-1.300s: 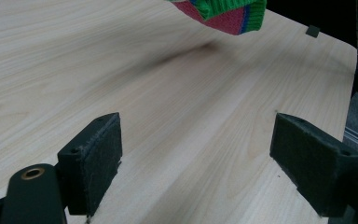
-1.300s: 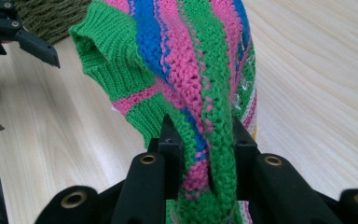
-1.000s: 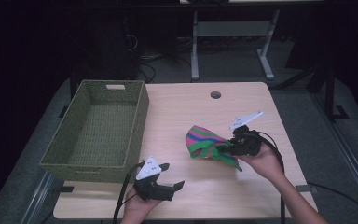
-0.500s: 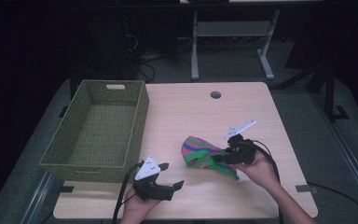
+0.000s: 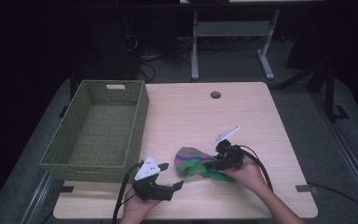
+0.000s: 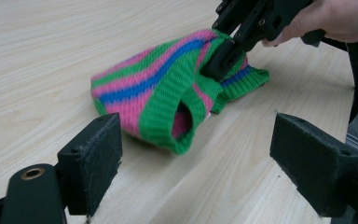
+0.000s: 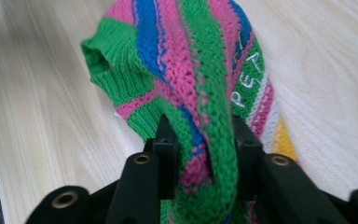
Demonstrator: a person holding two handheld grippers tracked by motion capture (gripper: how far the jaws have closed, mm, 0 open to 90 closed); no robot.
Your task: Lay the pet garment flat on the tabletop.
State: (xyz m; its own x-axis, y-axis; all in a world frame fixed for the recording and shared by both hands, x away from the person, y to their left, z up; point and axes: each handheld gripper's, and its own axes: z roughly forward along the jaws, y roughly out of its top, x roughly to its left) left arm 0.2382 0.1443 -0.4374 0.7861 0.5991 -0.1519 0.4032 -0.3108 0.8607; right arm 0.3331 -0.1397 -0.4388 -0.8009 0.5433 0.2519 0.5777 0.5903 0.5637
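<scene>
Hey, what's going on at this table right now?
A person works with two hand-held grippers. The right gripper has a striped knit garment bunched between its jaws, which have just been opening, with the garment low on the wooden table. The left gripper waits open just short of it. A green woven basket stands at the left.

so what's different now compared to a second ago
The right gripper has carried the striped knit piece down and toward the person's edge of the table, where it now rests. Its jaws have just been opening a little, with the knit between them and the pads touching it. The left gripper, open, and the green basket stayed where they were.
</scene>
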